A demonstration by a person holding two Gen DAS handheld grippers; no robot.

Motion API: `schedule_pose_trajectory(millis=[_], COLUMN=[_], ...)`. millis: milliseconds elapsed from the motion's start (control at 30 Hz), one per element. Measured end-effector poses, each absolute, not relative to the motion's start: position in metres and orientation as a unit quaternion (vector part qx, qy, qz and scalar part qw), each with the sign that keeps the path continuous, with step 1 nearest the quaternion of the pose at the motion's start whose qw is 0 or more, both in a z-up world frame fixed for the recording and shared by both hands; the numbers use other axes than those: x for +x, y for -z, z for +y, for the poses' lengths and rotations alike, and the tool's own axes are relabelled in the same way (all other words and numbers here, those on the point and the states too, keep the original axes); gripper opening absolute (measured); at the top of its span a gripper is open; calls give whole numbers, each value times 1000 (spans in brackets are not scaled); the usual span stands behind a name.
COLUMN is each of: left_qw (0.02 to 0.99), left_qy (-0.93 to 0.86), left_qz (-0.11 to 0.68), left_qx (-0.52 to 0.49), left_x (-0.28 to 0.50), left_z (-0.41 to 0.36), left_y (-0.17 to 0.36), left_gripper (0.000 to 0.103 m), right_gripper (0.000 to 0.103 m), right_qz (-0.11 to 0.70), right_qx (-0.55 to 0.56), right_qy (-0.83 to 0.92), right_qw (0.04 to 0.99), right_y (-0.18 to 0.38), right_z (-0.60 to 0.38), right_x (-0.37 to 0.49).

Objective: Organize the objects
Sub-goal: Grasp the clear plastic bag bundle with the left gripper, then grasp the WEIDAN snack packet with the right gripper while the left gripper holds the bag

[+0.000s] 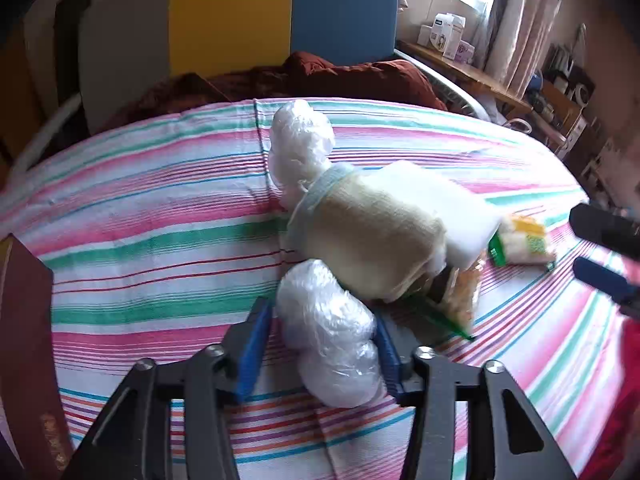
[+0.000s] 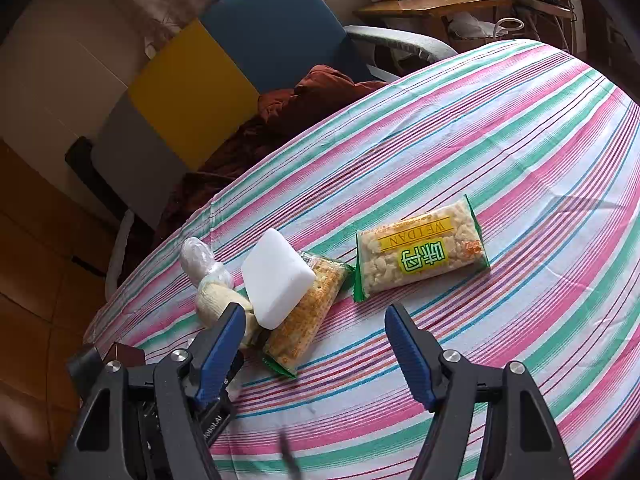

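Note:
On the striped tablecloth (image 1: 160,240), my left gripper (image 1: 322,346) is shut on a clear-plastic-wrapped white bundle (image 1: 332,340), one blue pad on each side of it. Behind it lie a beige knitted piece with a pale blue cuff (image 1: 368,236), a white foam block (image 1: 444,200) and a second wrapped bundle (image 1: 300,136). A cracker pack (image 2: 308,312) lies partly under the white block (image 2: 276,280). Right of it lies a green-edged snack pack (image 2: 420,258). My right gripper (image 2: 316,346) hangs open above the cloth near the cracker pack's near end, holding nothing.
A chair with blue, yellow and grey panels (image 1: 344,8) holds a rust-brown blanket (image 1: 320,76) behind the table. A wooden shelf with boxes (image 1: 460,60) stands at the back right. A dark brown box (image 1: 24,340) sits at the table's left edge.

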State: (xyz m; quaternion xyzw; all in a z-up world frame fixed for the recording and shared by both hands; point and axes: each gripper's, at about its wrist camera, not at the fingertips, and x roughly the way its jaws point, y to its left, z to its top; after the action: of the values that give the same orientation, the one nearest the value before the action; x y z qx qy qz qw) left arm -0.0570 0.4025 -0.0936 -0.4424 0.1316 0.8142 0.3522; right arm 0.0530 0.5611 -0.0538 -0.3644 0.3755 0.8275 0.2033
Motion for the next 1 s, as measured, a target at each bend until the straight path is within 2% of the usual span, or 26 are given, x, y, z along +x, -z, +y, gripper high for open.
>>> schedule_pose_trajectory(millis=[67, 167, 467, 767, 1000], left_qw=[350, 346, 349, 363, 364], left_qy=[-821, -825, -833, -834, -835], left_qz=[152, 145, 146, 151, 148], left_qx=[-424, -423, -403, -388, -385], left_x=[-51, -51, -12, -6, -5], left_z=[402, 397, 369, 368, 365], left_y=[96, 96, 96, 99, 100], left_gripper=[40, 35, 35, 35, 35], right_gripper=[73, 73, 73, 73, 73], right_qz=[375, 378, 416, 479, 488], right_qx=[-365, -359, -337, -281, -304], right_qy=[-827, -825, -811, -779, -765], right_qw=[206, 217, 237, 290, 291], right_y=[54, 53, 56, 60, 70], right_z=[561, 564, 579, 604, 606], right_x=[53, 57, 70, 102, 96])
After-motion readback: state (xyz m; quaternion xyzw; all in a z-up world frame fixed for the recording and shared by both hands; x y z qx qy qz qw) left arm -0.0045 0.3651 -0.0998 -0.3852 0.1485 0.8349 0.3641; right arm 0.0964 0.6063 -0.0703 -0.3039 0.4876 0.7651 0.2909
